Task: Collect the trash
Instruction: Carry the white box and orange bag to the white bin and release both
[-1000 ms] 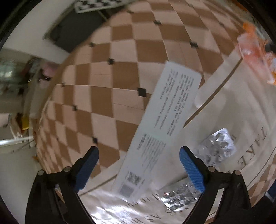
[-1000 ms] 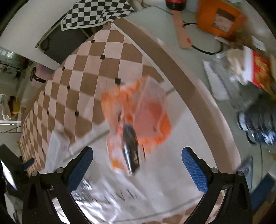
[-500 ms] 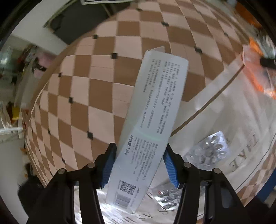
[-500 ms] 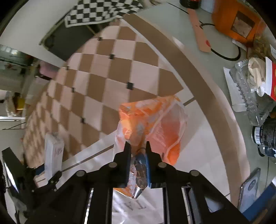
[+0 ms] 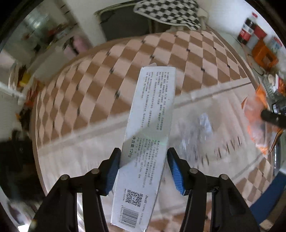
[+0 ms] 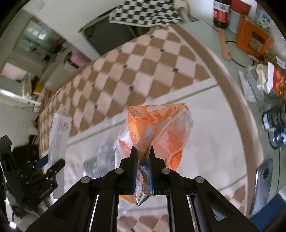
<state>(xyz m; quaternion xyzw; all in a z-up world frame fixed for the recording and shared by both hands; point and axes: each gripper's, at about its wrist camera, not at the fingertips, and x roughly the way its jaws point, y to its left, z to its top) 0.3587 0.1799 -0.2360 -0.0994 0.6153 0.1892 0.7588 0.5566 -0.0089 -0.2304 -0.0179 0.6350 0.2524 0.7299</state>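
Observation:
My left gripper (image 5: 143, 166) is shut on a long white carton (image 5: 148, 125) with printed text and a barcode, held above the table. My right gripper (image 6: 143, 161) is shut on an orange and clear plastic snack bag (image 6: 157, 128), also lifted. The carton (image 6: 59, 135) and the left gripper (image 6: 44, 164) show at the left of the right wrist view. The bag (image 5: 257, 116) shows at the right edge of the left wrist view. Silver blister packs (image 5: 194, 135) lie blurred on a white paper bag (image 5: 85, 153) on the table; they also show in the right wrist view (image 6: 101, 157).
A brown and pink checked tablecloth (image 5: 143, 58) covers the table. At the right are an orange box (image 6: 253, 37), a dark bottle (image 6: 220, 12), a red biscuit box (image 6: 278, 83), a clear plastic tray (image 6: 257, 89) and a phone (image 6: 264, 180).
Both grippers closed, the left on the white carton and the right on the orange bag. Both then lifted their items off the table.

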